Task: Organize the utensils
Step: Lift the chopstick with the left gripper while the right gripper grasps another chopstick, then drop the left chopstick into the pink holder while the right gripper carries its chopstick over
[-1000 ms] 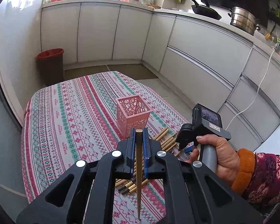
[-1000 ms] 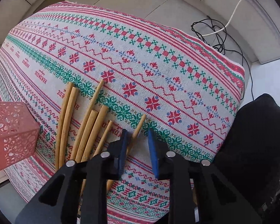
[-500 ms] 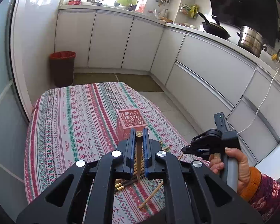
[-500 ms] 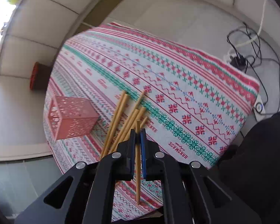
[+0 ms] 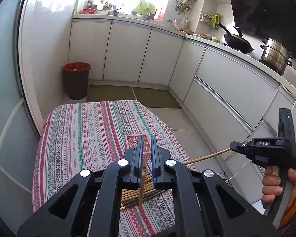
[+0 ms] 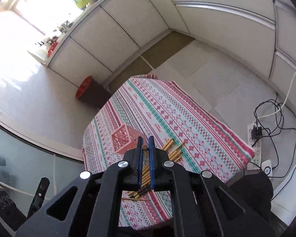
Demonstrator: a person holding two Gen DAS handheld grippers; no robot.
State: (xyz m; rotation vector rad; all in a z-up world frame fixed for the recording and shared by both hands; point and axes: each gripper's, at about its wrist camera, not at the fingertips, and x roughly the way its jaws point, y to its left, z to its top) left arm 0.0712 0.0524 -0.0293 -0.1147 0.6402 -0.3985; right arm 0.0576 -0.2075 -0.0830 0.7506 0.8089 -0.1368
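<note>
The left tongs (image 5: 146, 154) pinch a single bamboo chopstick (image 5: 141, 187), which hangs almost upright below the blue pads. The right tongs (image 6: 145, 154) are closed on another chopstick (image 6: 145, 149), seen end-on between the pads; from the left wrist view that stick (image 5: 207, 156) juts sideways from the right tongs (image 5: 232, 149), held up by a hand (image 5: 274, 185). Beneath both lies the loose pile of chopsticks (image 6: 172, 153) on the patterned cloth of the counter (image 6: 187, 122), just beside the empty pink lattice basket (image 6: 122, 139). A red-rimmed bin (image 5: 76, 80) stands on the floor beyond.
</note>
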